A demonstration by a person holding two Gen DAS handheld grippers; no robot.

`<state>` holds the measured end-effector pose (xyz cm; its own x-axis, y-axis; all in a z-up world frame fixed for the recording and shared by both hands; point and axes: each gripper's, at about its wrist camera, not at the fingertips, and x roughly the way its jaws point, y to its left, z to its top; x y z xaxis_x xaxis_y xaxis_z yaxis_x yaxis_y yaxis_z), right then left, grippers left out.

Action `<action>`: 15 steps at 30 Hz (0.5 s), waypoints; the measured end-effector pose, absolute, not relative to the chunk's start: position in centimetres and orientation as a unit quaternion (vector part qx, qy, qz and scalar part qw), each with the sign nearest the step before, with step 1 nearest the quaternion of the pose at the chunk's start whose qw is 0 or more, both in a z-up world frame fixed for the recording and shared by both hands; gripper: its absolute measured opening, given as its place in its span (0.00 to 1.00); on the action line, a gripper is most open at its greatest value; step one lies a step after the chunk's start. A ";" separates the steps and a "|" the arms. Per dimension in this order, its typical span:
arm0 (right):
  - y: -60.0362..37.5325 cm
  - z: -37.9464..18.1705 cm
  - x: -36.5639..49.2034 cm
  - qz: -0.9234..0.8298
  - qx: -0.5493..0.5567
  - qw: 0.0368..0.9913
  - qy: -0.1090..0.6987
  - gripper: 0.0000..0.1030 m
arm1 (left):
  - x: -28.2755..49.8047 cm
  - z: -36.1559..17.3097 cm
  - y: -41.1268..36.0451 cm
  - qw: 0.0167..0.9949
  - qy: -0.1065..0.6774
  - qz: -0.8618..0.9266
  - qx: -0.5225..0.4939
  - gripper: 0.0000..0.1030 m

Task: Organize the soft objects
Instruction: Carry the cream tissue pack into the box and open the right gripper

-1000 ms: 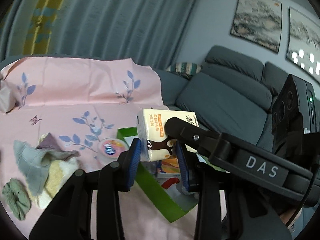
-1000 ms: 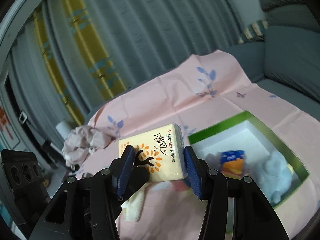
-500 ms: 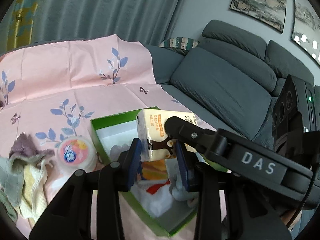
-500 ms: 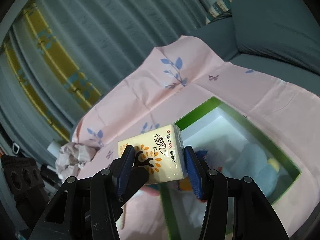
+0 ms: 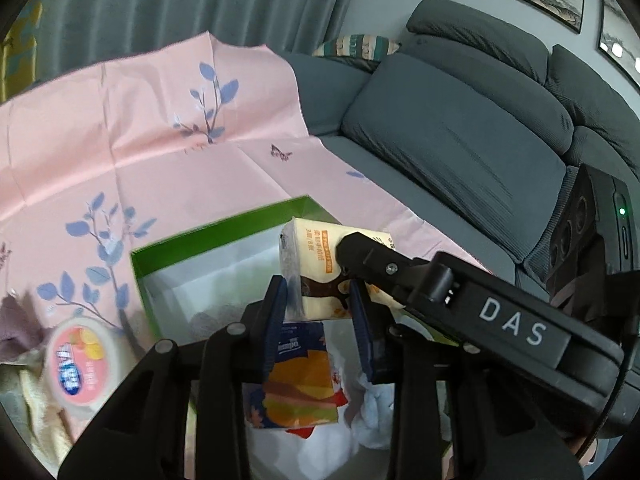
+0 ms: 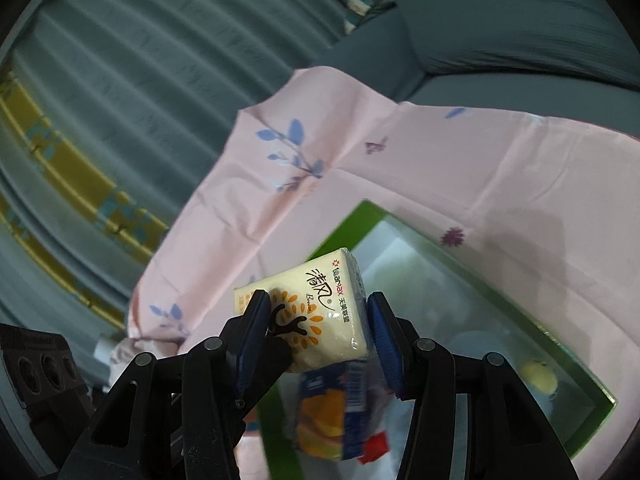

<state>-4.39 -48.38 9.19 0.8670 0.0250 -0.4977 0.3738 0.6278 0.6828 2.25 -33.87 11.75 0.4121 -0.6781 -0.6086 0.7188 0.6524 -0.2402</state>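
Note:
A yellow tissue pack (image 5: 316, 264) is held in the air by both grippers at once. My left gripper (image 5: 320, 308) is shut on one end; my right gripper (image 6: 314, 332) is shut on the other end of the pack (image 6: 308, 312). It hangs over the green box (image 5: 224, 232), whose white inside holds an orange and blue tissue pack (image 5: 300, 376) and a pale blue soft toy (image 5: 372, 412). The box (image 6: 492, 284) and the orange pack (image 6: 328, 420) also show in the right wrist view.
The box sits on a pink leaf-print cloth (image 5: 120, 128). A round pink-lidded tub (image 5: 82, 364) and a cream towel (image 5: 36, 408) lie left of it. A grey sofa (image 5: 460, 140) stands to the right, curtains (image 6: 100, 80) behind.
Both grippers have carried the yellow tissue pack rightward and down over the green box. The box is now directly below; the cloths on the left have slid out of view.

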 end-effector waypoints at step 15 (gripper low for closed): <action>-48.7 7.6 -4.1 -0.139 0.417 0.852 0.283 0.51 | 2.0 10.7 -34.4 0.855 0.349 -0.380 0.056 0.20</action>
<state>-4.06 -48.73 7.60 0.8009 -0.0002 -0.5988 0.4728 0.6139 0.6321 1.98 -34.35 10.72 0.4676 -0.6105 -0.6392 0.6892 0.7046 -0.1688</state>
